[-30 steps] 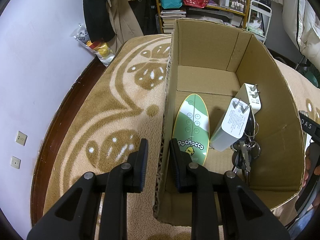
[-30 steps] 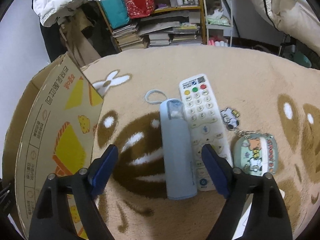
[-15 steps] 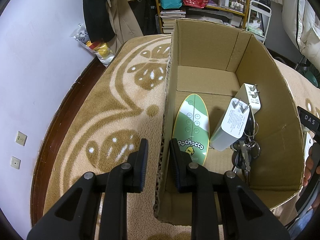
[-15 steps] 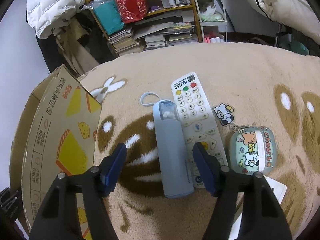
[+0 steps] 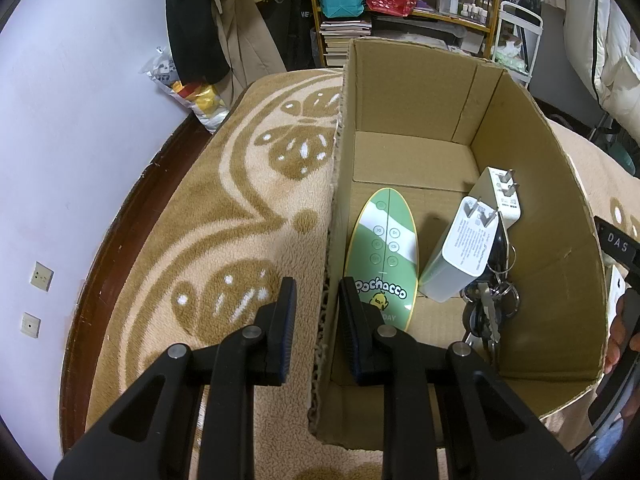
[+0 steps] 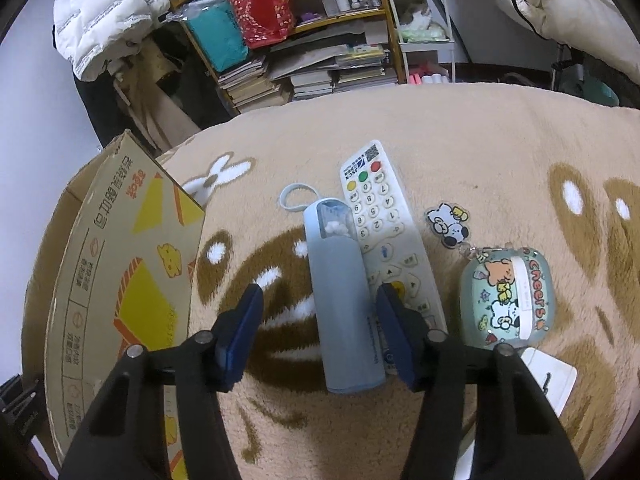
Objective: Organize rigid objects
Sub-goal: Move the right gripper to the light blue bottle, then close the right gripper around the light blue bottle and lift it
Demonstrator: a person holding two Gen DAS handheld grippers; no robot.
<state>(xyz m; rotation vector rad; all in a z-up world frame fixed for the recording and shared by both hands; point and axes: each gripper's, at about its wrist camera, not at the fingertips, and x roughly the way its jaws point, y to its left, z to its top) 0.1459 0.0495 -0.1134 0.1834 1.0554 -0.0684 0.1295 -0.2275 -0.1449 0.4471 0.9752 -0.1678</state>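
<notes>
Since a second ago, right gripper (image 6: 318, 326) lowered and narrowed around the blue tube (image 6: 340, 292), jaws open, not touching; left gripper (image 5: 316, 328) unchanged, clamped on the cardboard box (image 5: 416, 92) wall. Lying on the blanket (image 6: 480, 140) against the white remote (image 6: 384, 232), long axis running away, capped end far

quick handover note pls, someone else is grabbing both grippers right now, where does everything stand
Left gripper: straddles the cardboard box's near wall, steadying it; whether it is clamped is unclear.
Right gripper: open, empty, fingers either side of the blue case.
Done, in box: green board, two white chargers, keys.
Left, on the blanket: blue case, remote, dog charm, round pouch, white card.
</notes>
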